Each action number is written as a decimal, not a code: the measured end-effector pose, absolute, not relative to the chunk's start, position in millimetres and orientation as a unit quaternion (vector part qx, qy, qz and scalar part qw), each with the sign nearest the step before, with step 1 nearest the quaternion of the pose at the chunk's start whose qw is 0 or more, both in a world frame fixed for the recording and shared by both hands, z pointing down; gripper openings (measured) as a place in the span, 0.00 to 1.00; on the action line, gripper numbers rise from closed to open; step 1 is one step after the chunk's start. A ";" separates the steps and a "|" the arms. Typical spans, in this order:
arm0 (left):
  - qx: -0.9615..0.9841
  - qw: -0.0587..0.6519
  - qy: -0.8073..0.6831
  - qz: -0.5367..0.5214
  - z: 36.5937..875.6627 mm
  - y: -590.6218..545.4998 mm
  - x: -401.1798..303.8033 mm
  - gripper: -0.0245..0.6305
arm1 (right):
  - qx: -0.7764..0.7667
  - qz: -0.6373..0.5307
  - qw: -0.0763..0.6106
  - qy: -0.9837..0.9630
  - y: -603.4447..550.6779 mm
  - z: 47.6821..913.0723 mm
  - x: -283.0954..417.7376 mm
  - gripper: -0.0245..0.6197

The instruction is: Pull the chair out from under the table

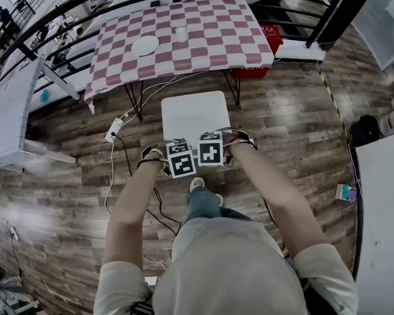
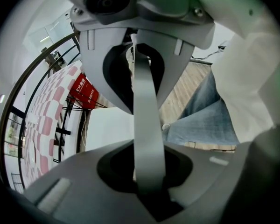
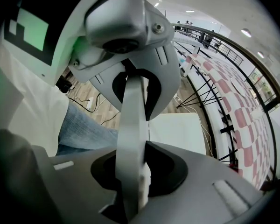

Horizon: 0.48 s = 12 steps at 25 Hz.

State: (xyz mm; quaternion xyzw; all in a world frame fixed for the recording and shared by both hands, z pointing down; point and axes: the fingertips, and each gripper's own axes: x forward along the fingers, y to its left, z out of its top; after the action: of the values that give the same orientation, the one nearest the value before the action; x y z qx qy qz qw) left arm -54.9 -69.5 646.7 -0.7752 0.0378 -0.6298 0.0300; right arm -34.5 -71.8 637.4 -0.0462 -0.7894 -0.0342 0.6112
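The white chair (image 1: 194, 113) stands on the wood floor, its seat almost wholly on my side of the checkered table (image 1: 203, 44). Both grippers point down at the chair's near edge, side by side. The left gripper (image 1: 180, 159) is shut on the chair's back rail (image 2: 144, 87), which runs as a pale band between its jaws. In the same way the right gripper (image 1: 210, 149) is shut on that rail (image 3: 130, 106). Beyond the jaws the white seat (image 2: 109, 127) (image 3: 177, 129) shows in both gripper views.
A white plate (image 1: 145, 45) and a cup (image 1: 181, 34) sit on the table. A red crate (image 1: 269, 41) stands under its right end. A power strip (image 1: 113, 129) with cables lies on the floor at left. My shoe (image 1: 197, 184) is just behind the chair. A white tabletop (image 1: 384, 209) lies at right.
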 end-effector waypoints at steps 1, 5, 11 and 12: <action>-0.775 0.028 0.038 -0.630 646.5 -68.1 -54.9 0.16 | -0.046 -0.034 0.611 -0.790 -70.6 637.1 -34.6 0.15; -0.775 0.025 0.038 -0.631 645.4 -61.7 -54.6 0.16 | -0.048 -0.033 0.609 -0.791 -64.5 636.2 -34.8 0.15; -0.775 0.031 0.034 -0.630 645.7 -52.3 -53.9 0.16 | -0.046 -0.029 0.609 -0.792 -54.8 636.4 -34.0 0.15; -0.775 0.033 0.034 -0.630 645.3 -51.3 -53.6 0.16 | -0.045 -0.028 0.609 -0.791 -53.6 636.1 -33.8 0.15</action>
State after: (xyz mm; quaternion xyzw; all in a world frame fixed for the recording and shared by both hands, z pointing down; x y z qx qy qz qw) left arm -53.6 -51.3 645.3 -0.7753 0.0336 -0.6299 0.0327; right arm -33.8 -53.6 636.1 -0.0452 -0.7914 -0.0284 0.6089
